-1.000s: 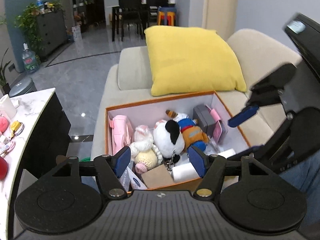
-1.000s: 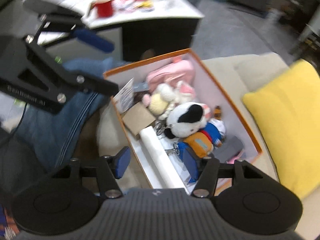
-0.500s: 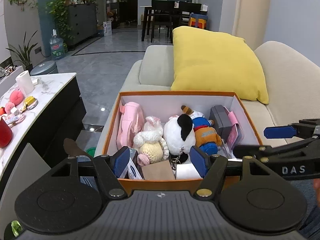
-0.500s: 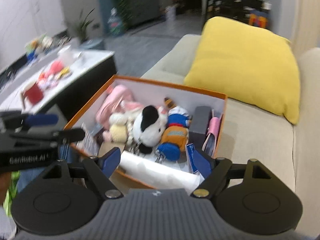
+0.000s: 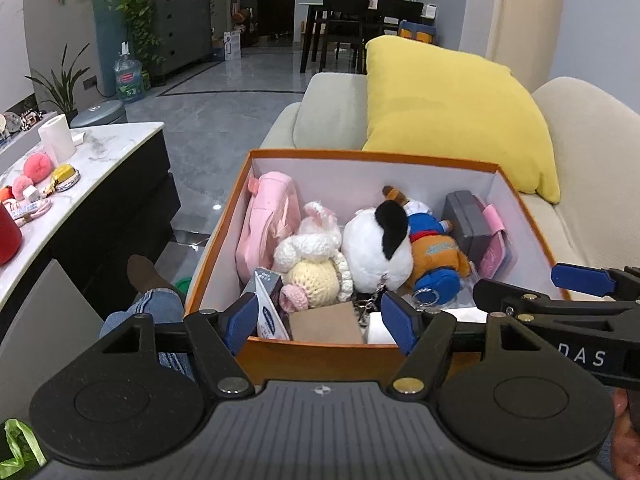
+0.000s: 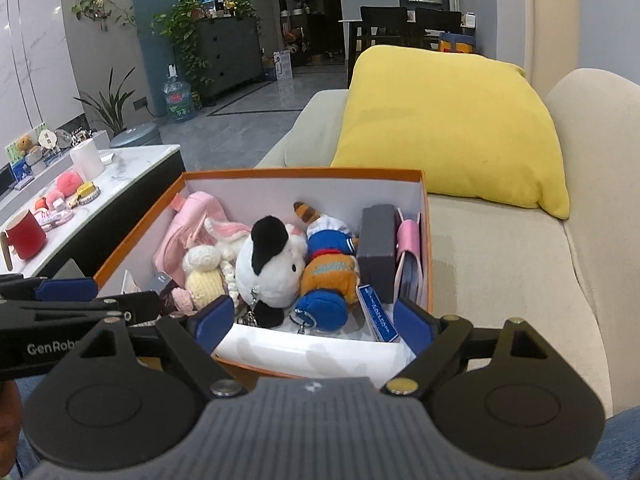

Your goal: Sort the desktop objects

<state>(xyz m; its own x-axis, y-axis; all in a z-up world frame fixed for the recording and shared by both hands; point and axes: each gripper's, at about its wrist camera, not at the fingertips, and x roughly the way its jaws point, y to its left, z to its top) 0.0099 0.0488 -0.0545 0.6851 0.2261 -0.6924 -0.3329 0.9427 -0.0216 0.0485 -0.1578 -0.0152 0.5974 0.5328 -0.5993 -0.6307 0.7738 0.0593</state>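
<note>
An orange box [image 5: 400, 157] [image 6: 304, 173] sits on the sofa, filled with soft toys: a white and black plush [image 5: 378, 244] [image 6: 268, 268], a blue and orange plush [image 5: 436, 252] [image 6: 328, 276], a cream knitted doll [image 5: 316, 268], a pink bag [image 5: 268, 216], a grey case [image 5: 466, 220] [image 6: 376, 248]. My left gripper [image 5: 320, 320] is open and empty at the box's near edge. My right gripper [image 6: 312, 324] is open and empty over the near edge; it also shows in the left wrist view [image 5: 560, 292].
A yellow cushion [image 5: 452, 116] [image 6: 448, 128] leans on the beige sofa [image 6: 500, 280] behind the box. A marble-topped table [image 5: 96, 152] on the left holds a red mug [image 6: 24, 236], a paper roll [image 5: 56, 142] and small pink items [image 5: 36, 170].
Both grippers swung round to face the box squarely from its near side. The right gripper settled beside the left. Both stayed open and empty.
</note>
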